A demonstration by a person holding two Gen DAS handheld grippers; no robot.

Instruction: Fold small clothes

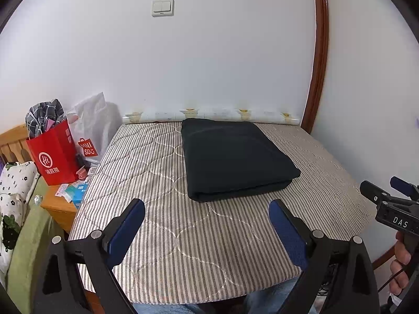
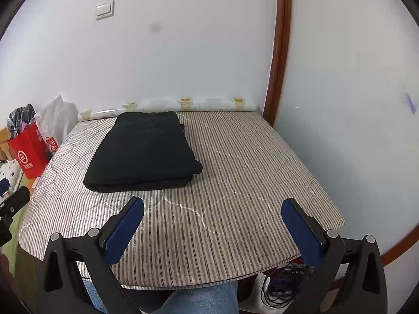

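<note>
Dark garment (image 1: 237,158) lies folded on table (image 1: 162,235) ahead of my jaws; both jaws wide, empty. Fold looks finished.

The folded garment (image 1: 235,157) is a dark, matt cloth, thick and soft-looking. It lies on a quilted striped cover (image 1: 167,235) of woven fabric with pale stitched lines, dull in finish. Both grippers have matt black plastic frames with small bright metal pins; the left gripper (image 1: 207,231) and the right gripper (image 2: 213,229) carry blue pads of a fine rough texture. At far left stand a glossy red paper bag (image 1: 56,157) and a smooth varnished wooden cabinet (image 1: 59,206).
</note>
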